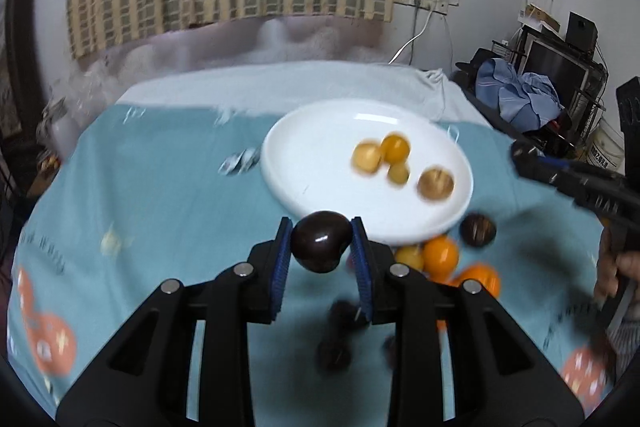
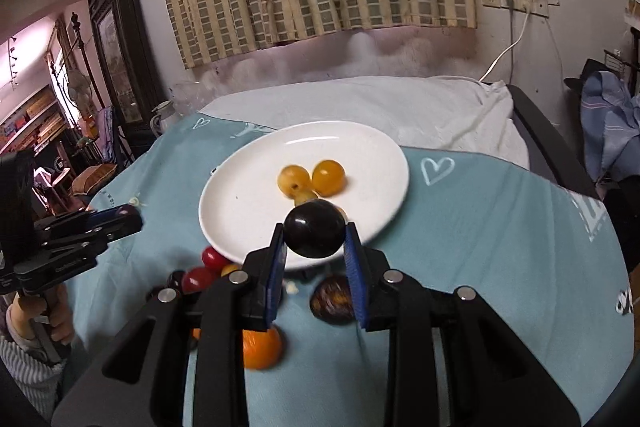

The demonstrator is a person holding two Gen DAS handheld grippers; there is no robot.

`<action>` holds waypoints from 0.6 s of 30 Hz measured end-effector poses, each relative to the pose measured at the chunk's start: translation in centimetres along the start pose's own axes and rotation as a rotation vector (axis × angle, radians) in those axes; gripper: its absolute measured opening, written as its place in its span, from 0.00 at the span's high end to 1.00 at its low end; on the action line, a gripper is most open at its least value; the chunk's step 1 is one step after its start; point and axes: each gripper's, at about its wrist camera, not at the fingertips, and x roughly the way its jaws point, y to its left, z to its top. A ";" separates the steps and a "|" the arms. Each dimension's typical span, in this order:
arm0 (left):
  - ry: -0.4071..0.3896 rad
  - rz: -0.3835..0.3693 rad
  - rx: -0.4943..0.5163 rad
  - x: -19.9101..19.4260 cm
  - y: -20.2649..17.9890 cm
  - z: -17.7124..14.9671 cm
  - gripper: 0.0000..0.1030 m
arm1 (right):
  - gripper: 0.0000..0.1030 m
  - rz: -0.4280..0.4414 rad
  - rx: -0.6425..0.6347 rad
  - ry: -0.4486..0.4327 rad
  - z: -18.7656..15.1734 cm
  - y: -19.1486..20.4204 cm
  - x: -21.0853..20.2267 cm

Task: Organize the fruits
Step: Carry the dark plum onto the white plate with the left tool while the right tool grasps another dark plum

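**Two dark plums held above a table of fruit**

Nearest to us in the left wrist view, the left gripper has its blue pads closed narrow on a dark plum, which hangs clear of the teal tablecloth. Just beyond it sits a white plate carrying four yellow fruits, blurred. Below the plate's near rim, to the right, we see loose fruit on the cloth: two oranges, a small yellow fruit and a dark brown fruit. More dark fruit lies blurred under the gripper. At the right edge a hand grips the handle of the right gripper; from here we cannot tell how its jaws stand.

In the right wrist view, the right gripper comes first, its pads pressed narrow on a second dark plum, held over the near rim of the white plate. Two yellow fruits show plainly on the plate; another is partly hidden behind the plum. On the cloth beneath lie an orange, a brown-streaked fruit and small red fruits. At the left edge a hand in a striped sleeve holds the left gripper, its tip blurred.
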 end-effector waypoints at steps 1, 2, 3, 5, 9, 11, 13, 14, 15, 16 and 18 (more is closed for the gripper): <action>0.000 0.005 0.007 0.9 -0.6 0.7 0.71 | 0.72 -0.005 0.002 0.005 0.5 0.0 0.9; 0.002 0.005 0.013 1.9 -1.2 1.3 0.71 | 0.72 -0.004 0.008 0.016 1.0 0.0 1.9; 0.005 0.005 0.015 2.6 -1.6 1.6 0.71 | 0.72 0.007 0.020 0.028 1.2 0.0 2.8; 0.019 0.013 0.019 4.2 -2.1 1.9 0.71 | 0.72 0.031 0.040 0.053 1.2 -0.1 4.7; 0.062 0.017 0.011 7.2 -2.3 1.8 0.70 | 0.70 0.079 0.028 0.090 0.8 0.8 7.3; 0.077 0.006 0.001 8.0 -2.0 1.7 0.56 | 0.68 0.085 0.002 0.123 0.8 1.2 8.0; 0.074 -0.003 0.005 8.0 -1.9 1.4 0.47 | 0.60 0.088 0.002 0.100 0.8 1.0 7.5; 0.069 0.002 0.011 7.8 -1.9 1.3 0.44 | 0.38 0.078 0.016 0.078 1.0 0.8 7.0; 0.058 0.008 0.017 7.4 -1.9 1.3 0.42 | 0.34 0.067 0.030 0.053 1.1 0.6 6.5; 0.052 0.008 0.018 7.2 -1.9 1.3 0.38 | 0.34 0.069 0.043 0.034 1.2 0.3 5.9; 0.035 0.011 0.020 6.2 -1.7 1.1 0.33 | 0.34 0.082 0.058 0.027 1.2 0.1 5.0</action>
